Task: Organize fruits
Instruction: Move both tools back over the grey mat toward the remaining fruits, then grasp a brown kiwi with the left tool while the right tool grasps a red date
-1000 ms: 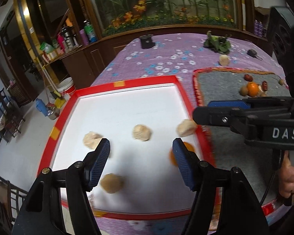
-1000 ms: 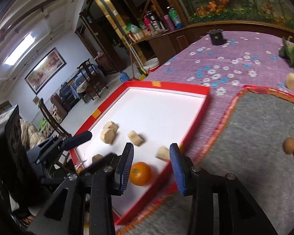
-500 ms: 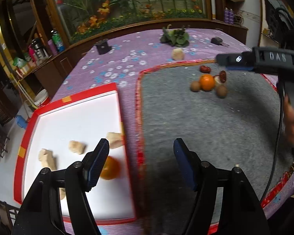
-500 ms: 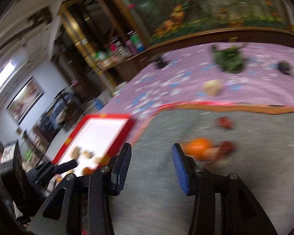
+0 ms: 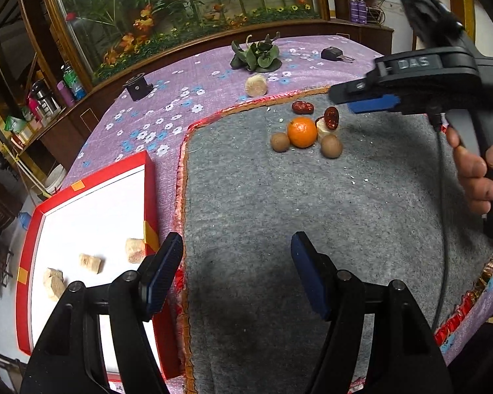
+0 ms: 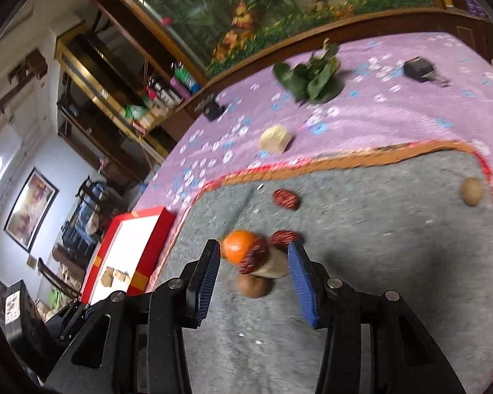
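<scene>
orange (image 5: pixel 301 132) sits clustered with kiwis, red dates on grey mat (image 5: pixel 312 216) — unsorted pile awaiting transfer, likely to red tray (image 5: pixel 149 180) on bench | right tongs (image 6: pixel 253 264) apart, just been widening, empty, angled down over cluster | left tongs (image 5: pixel 236 271) apart, empty — over mat's near edge beside tray

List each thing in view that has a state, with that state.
left gripper: open, empty, over grey mat.
right gripper: open, jaws just widened, nothing gripped, above the fruit cluster.
orange: loose on the mat, among kiwis and dates.
red tray: holds pale chunks.
</scene>
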`<state>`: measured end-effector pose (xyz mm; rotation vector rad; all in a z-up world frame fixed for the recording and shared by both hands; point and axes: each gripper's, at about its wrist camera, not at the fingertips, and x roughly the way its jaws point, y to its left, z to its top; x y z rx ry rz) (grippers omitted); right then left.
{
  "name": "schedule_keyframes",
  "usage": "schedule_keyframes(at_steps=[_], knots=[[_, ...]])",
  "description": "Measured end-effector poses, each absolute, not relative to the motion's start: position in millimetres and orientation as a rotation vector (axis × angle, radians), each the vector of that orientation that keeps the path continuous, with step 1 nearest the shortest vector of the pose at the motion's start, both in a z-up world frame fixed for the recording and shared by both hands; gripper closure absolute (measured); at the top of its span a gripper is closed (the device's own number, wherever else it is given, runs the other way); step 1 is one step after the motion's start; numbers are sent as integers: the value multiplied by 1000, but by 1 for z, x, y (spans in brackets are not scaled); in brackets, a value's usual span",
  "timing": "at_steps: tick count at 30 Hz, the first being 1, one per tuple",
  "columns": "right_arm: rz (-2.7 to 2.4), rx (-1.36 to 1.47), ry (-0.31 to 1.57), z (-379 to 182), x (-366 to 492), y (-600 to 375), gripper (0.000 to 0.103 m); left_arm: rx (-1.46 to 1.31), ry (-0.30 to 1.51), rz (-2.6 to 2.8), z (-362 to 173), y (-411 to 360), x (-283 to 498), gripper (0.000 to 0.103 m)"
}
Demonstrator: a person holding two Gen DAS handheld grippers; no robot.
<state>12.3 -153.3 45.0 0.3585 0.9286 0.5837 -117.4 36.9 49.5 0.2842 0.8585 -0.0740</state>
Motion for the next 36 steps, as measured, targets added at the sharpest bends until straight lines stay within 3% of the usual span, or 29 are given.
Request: schedule_keyframes(at_steps=[4, 10, 20, 25, 27, 29, 31, 33, 36], knots=[[550, 351, 984, 33, 21, -138, 62, 278, 863, -74, 51, 37, -114, 35], [549, 403, 988, 23, 26, -154, 85, 243, 873, -151, 55, 21, -98, 36], [418, 345, 1033, 10, 32, -208, 85, 130, 935, -249, 43, -18, -51, 36], [423, 227, 1053, 12, 30, -202, 82, 148, 952, -260, 33, -35, -37, 39], [434, 219, 1055, 13, 29, -202, 73, 152, 961, -267, 29, -39, -31, 43], [428, 212, 1045, 17, 27, -203, 54, 149, 967, -277, 26, -42, -25, 47], [404, 201, 1028, 19, 26, -207, 47, 151, 973, -279, 23, -43, -20, 56], [391, 205, 1012, 20, 26, -209, 47, 141, 979, -280, 19, -43, -15, 65], [406, 203, 1003, 21, 25, -205, 48, 130, 967, -289, 18, -43, -12, 69]])
